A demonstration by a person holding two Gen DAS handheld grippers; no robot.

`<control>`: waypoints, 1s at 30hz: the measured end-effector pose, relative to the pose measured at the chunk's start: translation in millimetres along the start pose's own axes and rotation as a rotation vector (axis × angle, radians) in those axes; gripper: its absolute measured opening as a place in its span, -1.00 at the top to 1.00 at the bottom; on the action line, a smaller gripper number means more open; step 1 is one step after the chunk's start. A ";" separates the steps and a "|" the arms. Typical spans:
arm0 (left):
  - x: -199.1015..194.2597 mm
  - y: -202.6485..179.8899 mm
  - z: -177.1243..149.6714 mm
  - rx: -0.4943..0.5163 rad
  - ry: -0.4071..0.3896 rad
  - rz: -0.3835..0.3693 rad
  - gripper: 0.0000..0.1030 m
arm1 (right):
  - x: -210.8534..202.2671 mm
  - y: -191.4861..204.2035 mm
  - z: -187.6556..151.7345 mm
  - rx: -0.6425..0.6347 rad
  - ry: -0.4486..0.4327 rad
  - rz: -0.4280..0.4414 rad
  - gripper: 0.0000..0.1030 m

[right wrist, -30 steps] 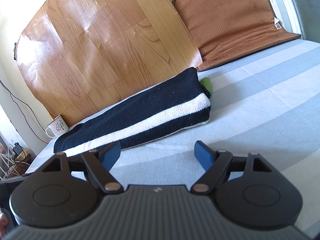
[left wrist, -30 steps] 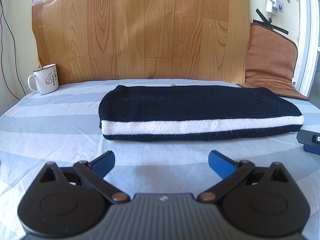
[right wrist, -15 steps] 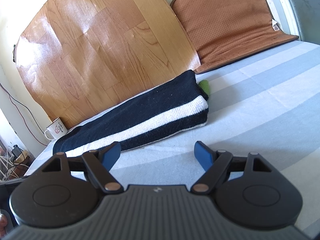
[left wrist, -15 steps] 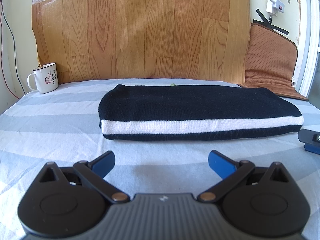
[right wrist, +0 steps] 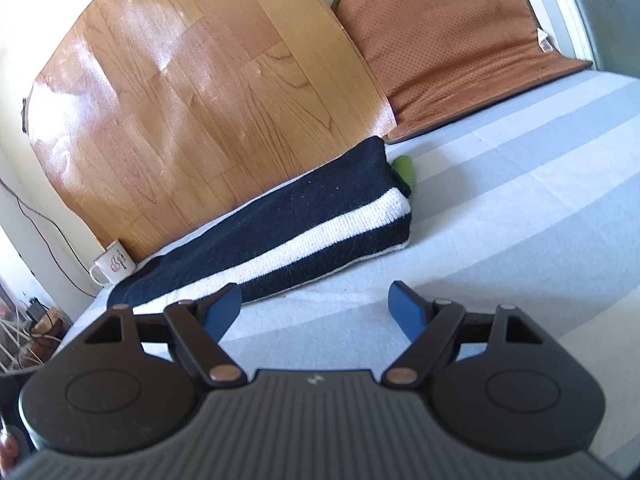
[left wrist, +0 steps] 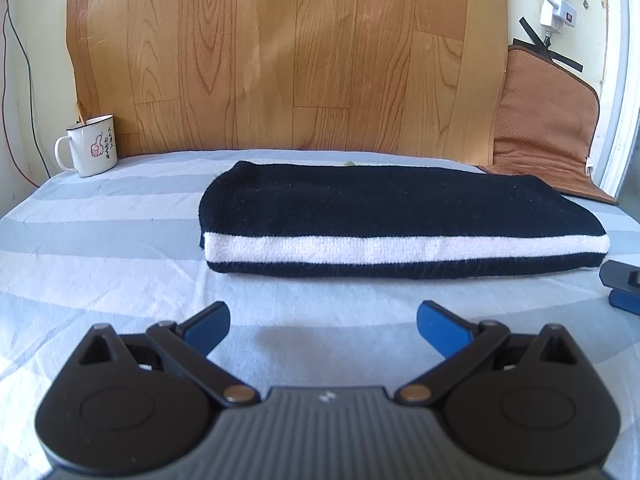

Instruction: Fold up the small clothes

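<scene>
A folded black knit garment [left wrist: 400, 216] with one white stripe lies flat across the striped bedsheet [left wrist: 100, 248], a short way beyond my left gripper [left wrist: 323, 322]. That gripper is open, with nothing between its blue fingers. In the right wrist view the same black garment [right wrist: 280, 232] runs diagonally from left to centre. My right gripper [right wrist: 316, 306] is open and empty, with its left finger close to the garment's near edge. The tip of the right gripper [left wrist: 624, 284] shows at the right edge of the left wrist view.
A white enamel mug [left wrist: 90, 146] stands at the back left by the wood-pattern board [left wrist: 280, 52]. A brown cushion [right wrist: 452, 36] leans on the wall at the back right. A small green item [right wrist: 405, 169] peeks out behind the garment. Cables [right wrist: 24, 328] lie beside the bed.
The right wrist view has tilted and drawn back slightly, so the garment sits a little farther away. The left gripper has barely moved. Both stay open.
</scene>
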State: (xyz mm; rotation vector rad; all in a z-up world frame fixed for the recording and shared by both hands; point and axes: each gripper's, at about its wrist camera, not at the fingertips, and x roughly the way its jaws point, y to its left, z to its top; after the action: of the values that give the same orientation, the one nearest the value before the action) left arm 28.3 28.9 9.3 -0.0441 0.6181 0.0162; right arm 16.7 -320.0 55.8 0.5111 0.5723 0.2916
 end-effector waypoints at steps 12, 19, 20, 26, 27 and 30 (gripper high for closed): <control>3.7 3.3 1.5 -0.015 0.022 -0.028 -1.00 | -12.2 -11.9 9.4 0.104 -0.051 -0.084 -0.61; 10.4 6.0 2.1 -0.034 0.065 -0.053 -1.00 | -8.5 -22.4 12.9 0.186 -0.048 -0.053 -0.76; 11.5 5.7 2.1 -0.034 0.073 -0.052 -1.00 | -7.3 -21.4 13.2 0.187 -0.047 -0.046 -0.82; 12.4 5.6 2.4 -0.029 0.082 -0.050 -1.00 | -1.6 -23.6 26.7 0.247 0.015 -0.034 -0.88; 12.1 6.1 2.7 -0.031 0.081 -0.053 -1.00 | 0.2 -26.1 28.5 0.271 0.017 -0.027 -0.87; 9.8 9.0 3.2 -0.043 0.072 -0.064 -0.99 | 8.1 -27.7 35.2 0.286 0.009 -0.047 -0.75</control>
State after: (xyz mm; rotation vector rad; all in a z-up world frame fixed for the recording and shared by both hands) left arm 37.9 38.1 5.9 -0.1068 0.6880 -0.0343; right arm 47.0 -353.2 62.8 0.7718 0.6375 0.1679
